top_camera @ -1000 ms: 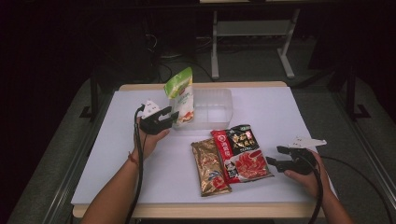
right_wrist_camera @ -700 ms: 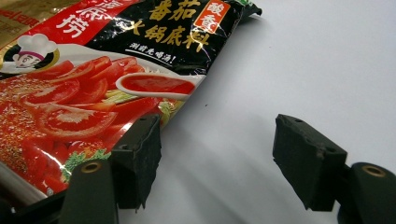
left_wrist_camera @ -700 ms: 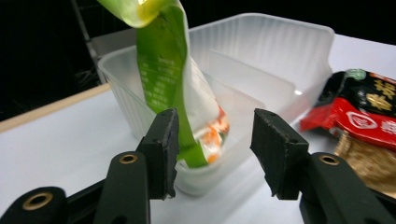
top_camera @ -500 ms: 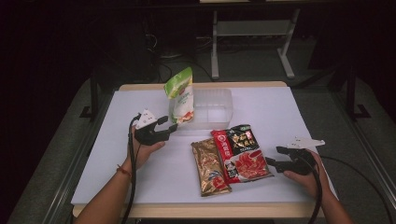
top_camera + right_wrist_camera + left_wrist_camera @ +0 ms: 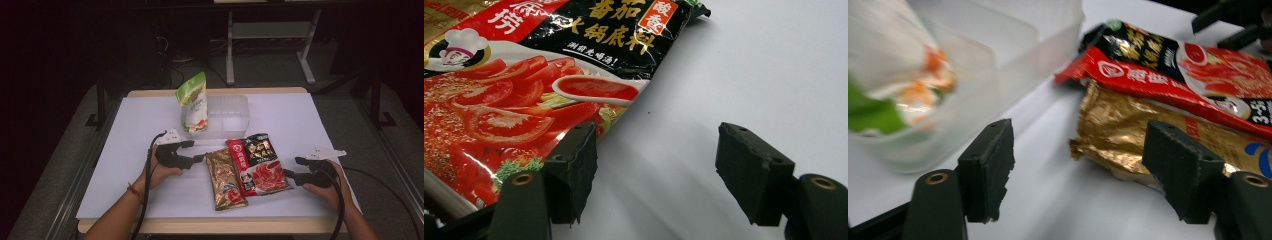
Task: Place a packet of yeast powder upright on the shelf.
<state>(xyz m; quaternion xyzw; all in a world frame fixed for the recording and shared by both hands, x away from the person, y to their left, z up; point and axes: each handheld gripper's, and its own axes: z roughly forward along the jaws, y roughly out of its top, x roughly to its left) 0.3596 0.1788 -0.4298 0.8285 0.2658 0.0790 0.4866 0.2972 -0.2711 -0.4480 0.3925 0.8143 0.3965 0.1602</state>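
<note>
Left gripper sits just left of the gold pouch, its jaws just opening wide with nothing between them; the pouch's far-left corner lies right ahead. The green-and-white bag stands in the clear tub, just beyond. Right gripper rests open, empty, at the red pouch's right edge.

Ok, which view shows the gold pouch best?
The high view: the whole gold pouch lies flat there, tucked partly under the red pouch. The left gripper view gives its crinkled top end close up beyond the jaws. The right gripper view catches just a gold corner.
</note>
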